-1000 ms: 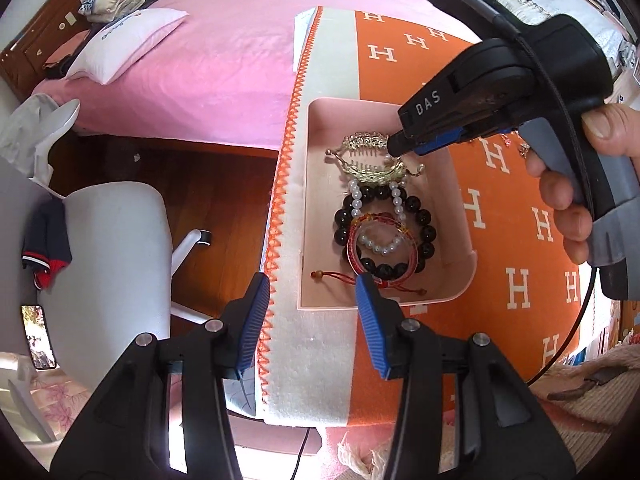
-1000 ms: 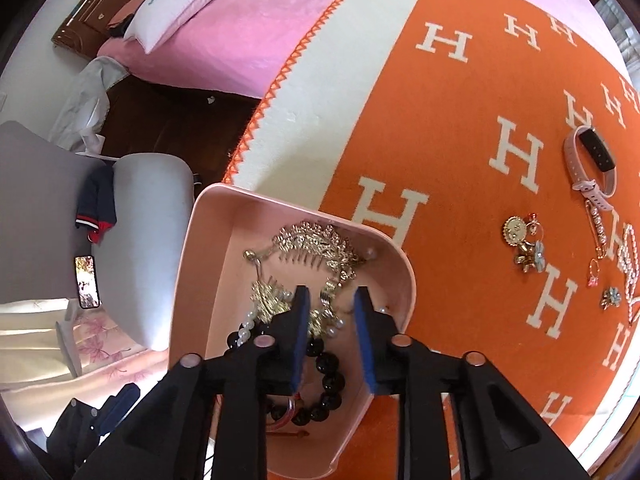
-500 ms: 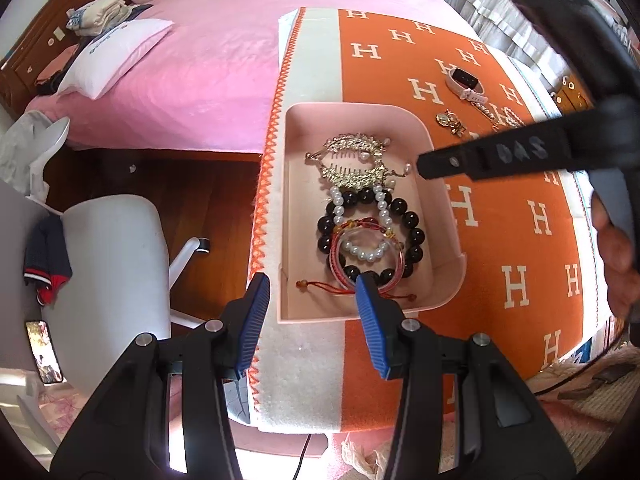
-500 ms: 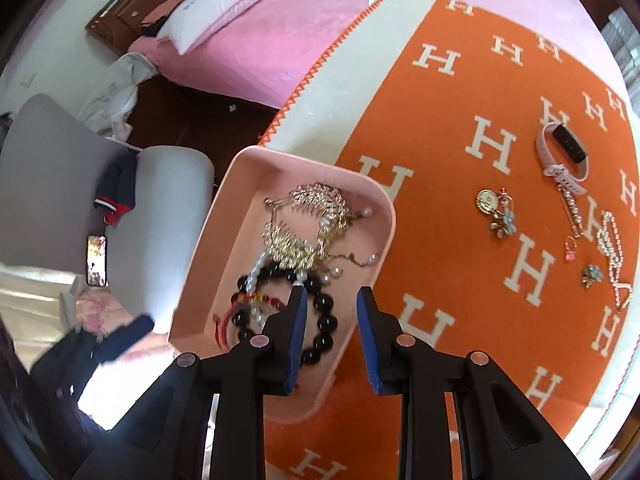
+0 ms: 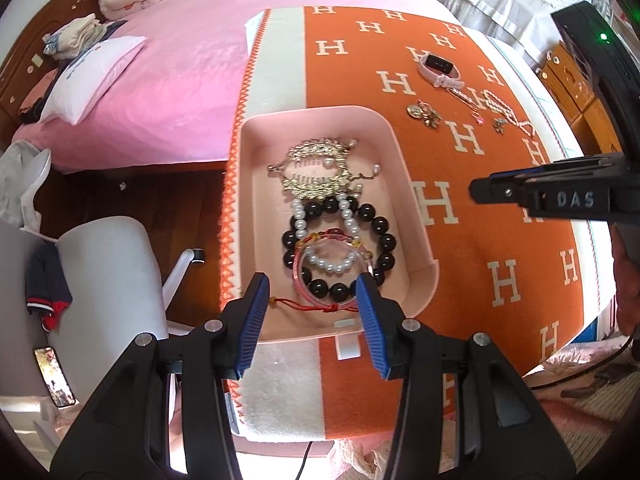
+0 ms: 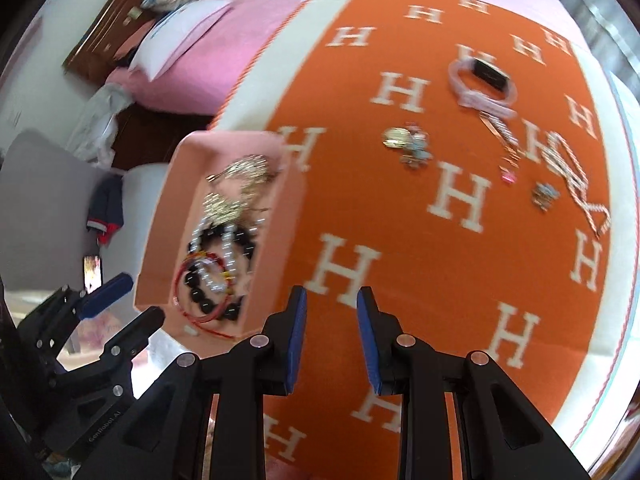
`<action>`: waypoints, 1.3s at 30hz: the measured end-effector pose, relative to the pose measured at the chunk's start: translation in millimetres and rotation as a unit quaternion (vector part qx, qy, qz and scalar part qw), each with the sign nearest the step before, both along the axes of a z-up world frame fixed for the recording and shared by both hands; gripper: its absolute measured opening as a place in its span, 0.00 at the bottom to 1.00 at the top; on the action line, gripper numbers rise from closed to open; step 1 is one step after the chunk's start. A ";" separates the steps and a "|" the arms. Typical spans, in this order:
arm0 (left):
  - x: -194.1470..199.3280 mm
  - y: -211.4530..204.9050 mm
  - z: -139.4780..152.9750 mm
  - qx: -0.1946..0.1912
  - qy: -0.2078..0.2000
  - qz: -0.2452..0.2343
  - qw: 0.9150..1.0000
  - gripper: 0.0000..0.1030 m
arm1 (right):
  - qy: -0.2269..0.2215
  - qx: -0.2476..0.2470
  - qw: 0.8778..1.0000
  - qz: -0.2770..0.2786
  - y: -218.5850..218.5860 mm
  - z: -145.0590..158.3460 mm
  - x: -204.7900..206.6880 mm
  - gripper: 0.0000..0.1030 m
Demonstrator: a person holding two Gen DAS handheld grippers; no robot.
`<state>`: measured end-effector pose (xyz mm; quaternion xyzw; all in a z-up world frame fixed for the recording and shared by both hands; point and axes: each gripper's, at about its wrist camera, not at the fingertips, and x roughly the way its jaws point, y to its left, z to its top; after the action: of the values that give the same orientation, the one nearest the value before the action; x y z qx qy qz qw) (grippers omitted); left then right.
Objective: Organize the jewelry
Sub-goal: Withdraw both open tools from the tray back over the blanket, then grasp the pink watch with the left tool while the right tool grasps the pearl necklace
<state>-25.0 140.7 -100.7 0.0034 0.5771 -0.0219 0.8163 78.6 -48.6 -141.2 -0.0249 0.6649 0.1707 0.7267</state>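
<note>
A pink tray (image 5: 404, 168) sits on the orange H-patterned blanket (image 5: 500, 240) and holds gold hair combs (image 5: 316, 168), a black bead bracelet (image 5: 384, 236), a pearl bracelet (image 5: 332, 266) and a red cord bracelet (image 5: 316, 304). My left gripper (image 5: 312, 316) is open and empty over the tray's near edge. My right gripper (image 6: 330, 338) is open and empty above the blanket, right of the tray (image 6: 292, 200). Loose on the blanket lie a pink watch (image 6: 480, 80), a gold charm (image 6: 404, 142), small earrings (image 6: 542, 196) and a pink chain (image 6: 572, 176).
The blanket lies on a pink bed (image 5: 180, 80) with a white pillow (image 5: 88, 76). A white chair (image 5: 104, 268) with dark clothing stands on the wooden floor left of the bed. A phone (image 5: 54, 376) lies lower left.
My right gripper has withdrawn from the tray, leaving the gold comb there, and swung right over the blanket. My left gripper has shifted slightly closer to the tray.
</note>
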 end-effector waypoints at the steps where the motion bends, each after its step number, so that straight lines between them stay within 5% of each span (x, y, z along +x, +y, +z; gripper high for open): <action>1: 1.8 -2.1 0.2 0.000 0.001 -0.004 1.000 0.43 | 0.000 0.001 1.000 -0.008 -7.7 -0.4 2.3 0.25; 13: 35.8 -41.1 17.9 -0.021 0.001 -0.047 0.999 0.49 | -0.002 -0.010 0.998 -0.061 -76.3 -7.8 -10.0 0.25; 17: 53.5 -56.5 25.3 -0.039 0.003 -0.057 0.998 0.50 | -0.014 -0.008 0.996 -0.085 -95.4 -4.1 -4.9 0.38; 24: 91.6 -82.8 31.3 -0.046 0.011 -0.074 0.996 0.52 | -0.025 0.003 0.993 -0.118 -127.0 -3.1 7.6 0.39; 29: 125.5 -101.9 27.7 -0.058 0.026 -0.087 0.994 0.61 | -0.030 0.011 0.990 -0.135 -147.8 -5.8 19.5 0.39; 39: 208.4 -125.9 4.1 -0.079 0.055 -0.051 0.994 0.61 | -0.058 0.013 0.986 -0.155 -198.3 -3.1 69.3 0.39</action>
<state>183.4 14.7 -96.6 -0.0332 0.6169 -0.1089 0.7788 148.0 -246.9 -144.3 0.0776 0.6152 0.0626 0.7820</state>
